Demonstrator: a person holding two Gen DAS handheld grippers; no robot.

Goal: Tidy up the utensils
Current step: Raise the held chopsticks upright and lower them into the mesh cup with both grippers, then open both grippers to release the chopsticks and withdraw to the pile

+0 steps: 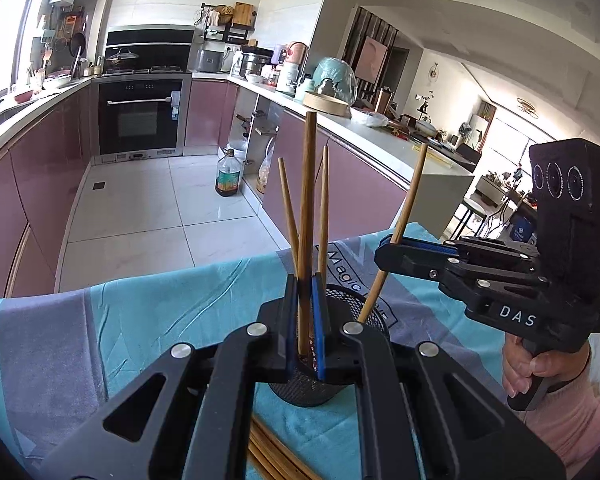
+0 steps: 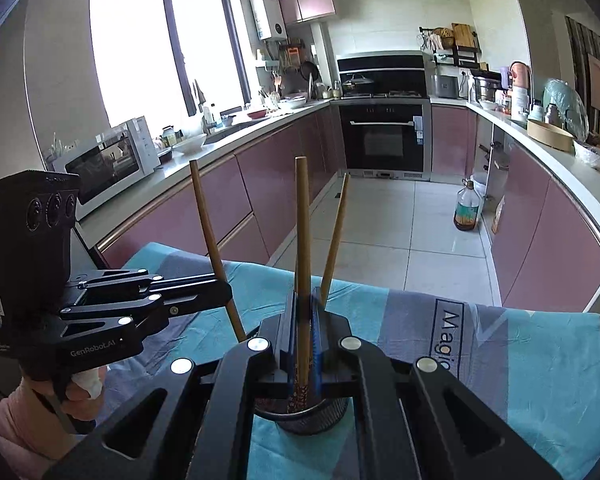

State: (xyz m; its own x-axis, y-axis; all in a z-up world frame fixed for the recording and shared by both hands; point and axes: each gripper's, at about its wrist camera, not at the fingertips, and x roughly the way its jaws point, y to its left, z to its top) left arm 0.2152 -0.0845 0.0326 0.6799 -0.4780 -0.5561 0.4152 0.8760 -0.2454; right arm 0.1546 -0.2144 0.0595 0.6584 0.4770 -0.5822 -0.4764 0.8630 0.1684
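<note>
A black mesh utensil cup stands on a blue and grey cloth, with wooden chopsticks standing in it. My left gripper is shut on one upright chopstick whose lower end is in the cup. My right gripper comes in from the right and is shut on another chopstick that slants into the cup. In the right wrist view, my right gripper holds its chopstick over the cup, and my left gripper holds a slanted chopstick.
More chopsticks lie on the cloth under my left gripper. The table's far edge drops to a tiled kitchen floor. Pink cabinets and cluttered counters line both sides, with an oven at the far end.
</note>
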